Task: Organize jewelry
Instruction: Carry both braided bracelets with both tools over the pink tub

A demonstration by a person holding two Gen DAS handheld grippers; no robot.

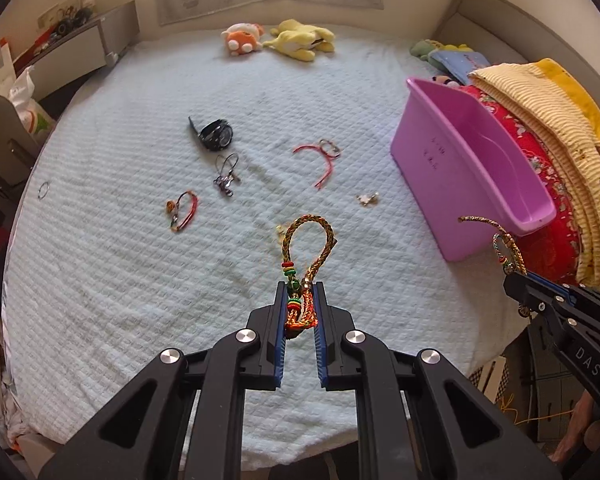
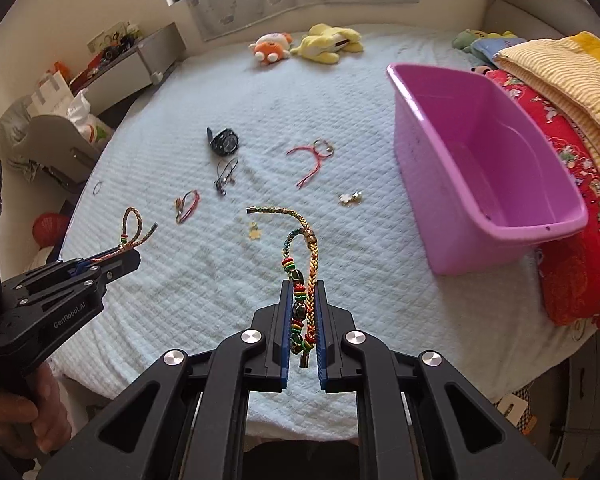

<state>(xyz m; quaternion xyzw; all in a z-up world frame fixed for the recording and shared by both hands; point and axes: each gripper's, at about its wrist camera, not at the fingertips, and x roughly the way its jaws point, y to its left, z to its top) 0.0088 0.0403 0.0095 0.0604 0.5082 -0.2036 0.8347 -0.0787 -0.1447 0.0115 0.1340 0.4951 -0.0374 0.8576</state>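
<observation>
- Braided bracelets are hanging pinched in both grippers above the pale blue bedspread (image 1: 140,280).
- Left gripper (image 1: 300,292) is squeezing its pads on a looped braided bracelet (image 1: 310,236), which is sticking out toward 12 o'clock.
- Right gripper (image 2: 303,292) is pinching a beaded braided bracelet (image 2: 300,248), whose free end is curling toward 11 o'clock.
- Pink tub (image 2: 480,168) is sitting empty at 2 o'clock.
- Black watch (image 1: 216,135), red cord bracelets (image 1: 320,160) and small charms (image 1: 367,199) are lying loose around 12 o'clock, apart from each other.
</observation>
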